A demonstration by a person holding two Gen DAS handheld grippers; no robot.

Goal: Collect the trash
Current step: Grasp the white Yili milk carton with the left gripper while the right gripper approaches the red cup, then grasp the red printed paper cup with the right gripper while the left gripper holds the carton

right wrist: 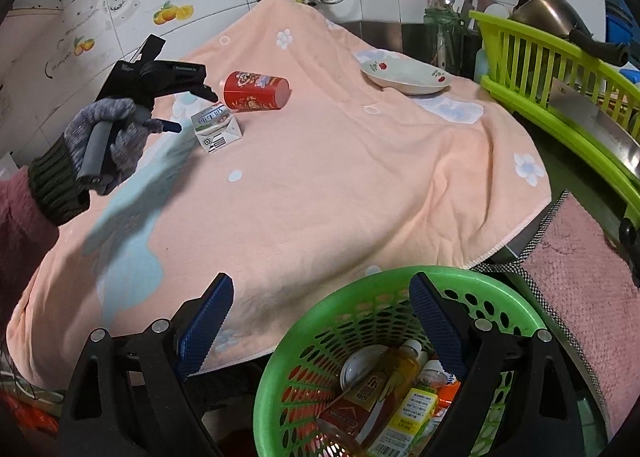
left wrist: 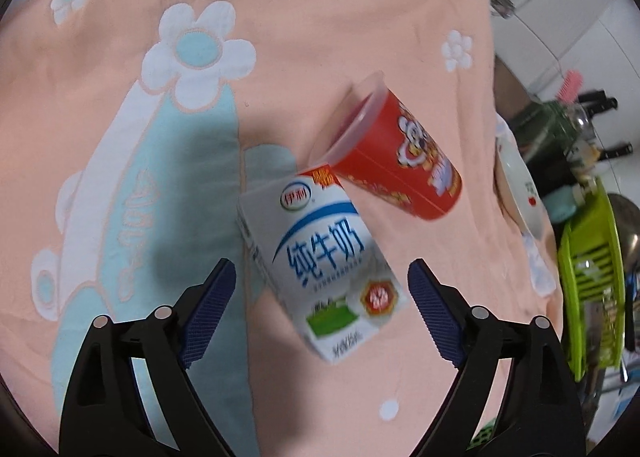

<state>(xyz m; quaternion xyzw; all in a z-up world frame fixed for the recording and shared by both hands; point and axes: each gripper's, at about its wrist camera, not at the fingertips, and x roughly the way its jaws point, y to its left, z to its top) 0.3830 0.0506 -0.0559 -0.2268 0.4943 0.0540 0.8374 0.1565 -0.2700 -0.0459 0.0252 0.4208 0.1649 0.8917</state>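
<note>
Left wrist view: white-and-blue milk carton (left wrist: 320, 257) lies beside red cup (left wrist: 400, 161).

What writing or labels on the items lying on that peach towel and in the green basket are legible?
"伊利": logo oval on the white milk carton.
"纯牛奶": large blue characters on the same carton.
Small print beneath them and the red hexagon badge: too blurred to read.
Red plastic cup: cartoon figure and gold characters, too blurred to read.
Bottles in the green plastic basket: labels and a barcode, too small to read.
</note>
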